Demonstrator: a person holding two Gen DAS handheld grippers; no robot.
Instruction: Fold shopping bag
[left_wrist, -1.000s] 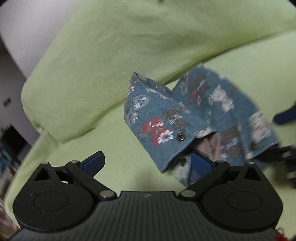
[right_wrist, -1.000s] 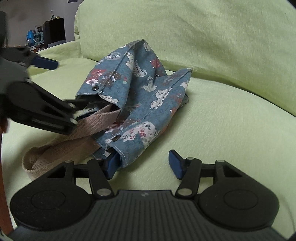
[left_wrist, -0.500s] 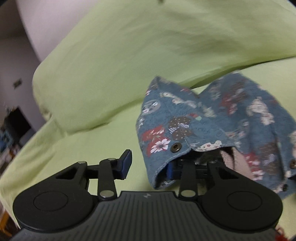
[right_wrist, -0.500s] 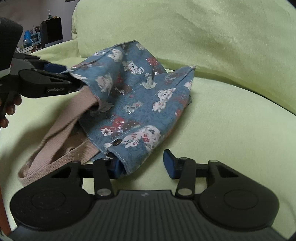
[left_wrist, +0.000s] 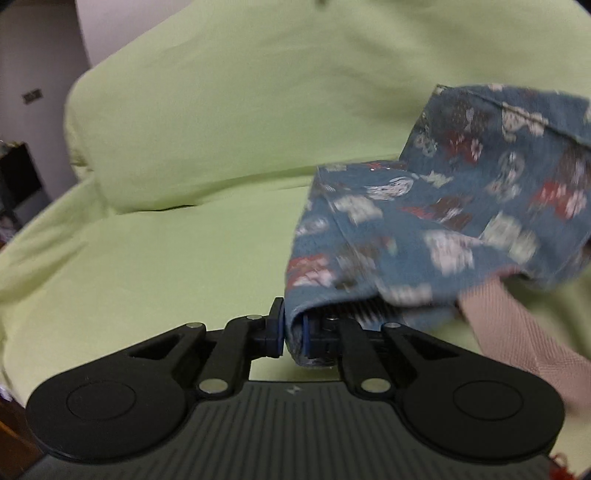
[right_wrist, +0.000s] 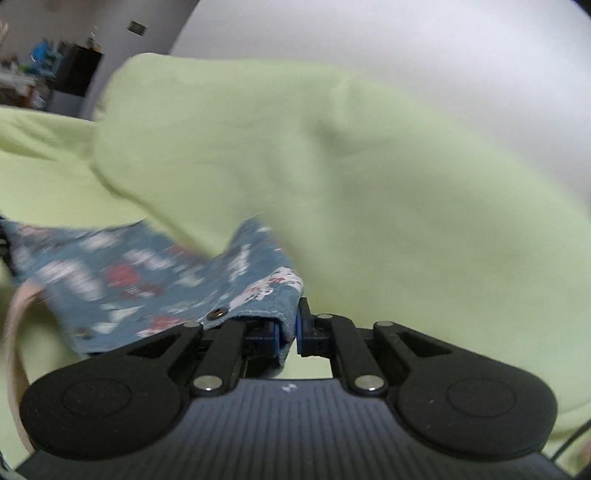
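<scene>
The shopping bag (left_wrist: 436, 221) is blue cloth printed with cats and flowers, with beige webbing handles (left_wrist: 517, 332). My left gripper (left_wrist: 293, 334) is shut on one corner of its rim, and the cloth stretches away to the right, blurred. In the right wrist view the same shopping bag (right_wrist: 147, 280) spreads to the left, a metal snap (right_wrist: 215, 314) near its edge. My right gripper (right_wrist: 287, 334) is shut on the opposite rim corner. A beige handle (right_wrist: 14, 354) loops down at the far left. The bag is held up off the seat between the two grippers.
A light green covered sofa fills both views: seat (left_wrist: 166, 251) below, back cushion (left_wrist: 258, 103) behind. A white wall (right_wrist: 424, 48) rises above the cushion. Dark furniture and clutter (right_wrist: 48, 70) stand far off at the left.
Both grippers went from open around the bag's rim corners to shut on them. They then lifted and pulled apart, raising the bag off the seat and spreading it.
</scene>
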